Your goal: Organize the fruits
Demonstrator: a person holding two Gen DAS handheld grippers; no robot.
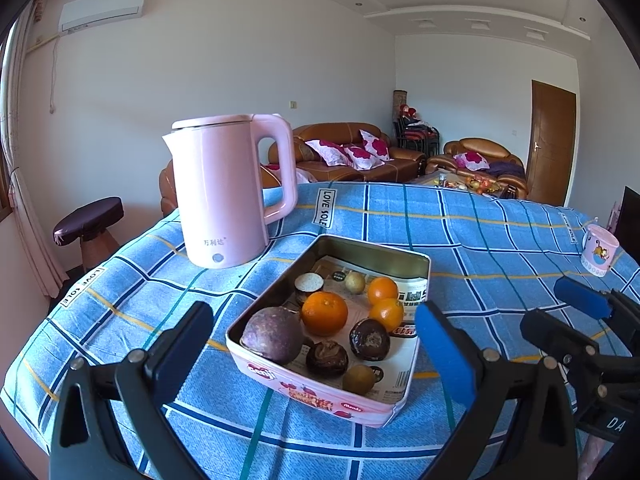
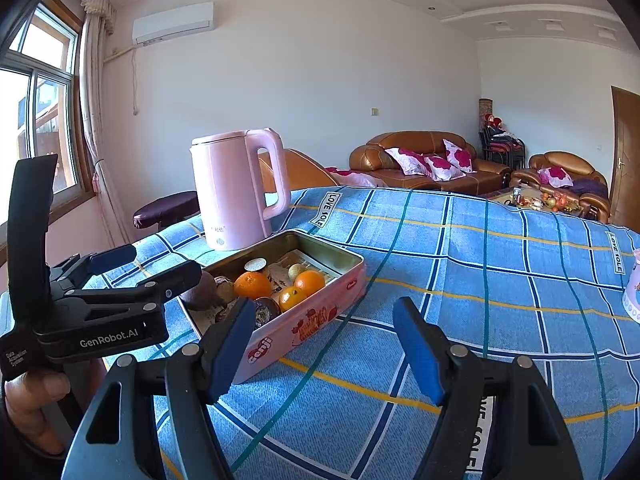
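A pink tin sits on the blue checked counter, with a pink kettle at its 11 o'clock. Inside lie three oranges, dark purple fruits and small yellowish fruits on printed paper. The left gripper hovers with jaws wide, the tin's near end between them, untouched. The right gripper stands at the tin's 4 o'clock, jaws wide over bare cloth. A pink mug sits at the counter's 3 o'clock edge.
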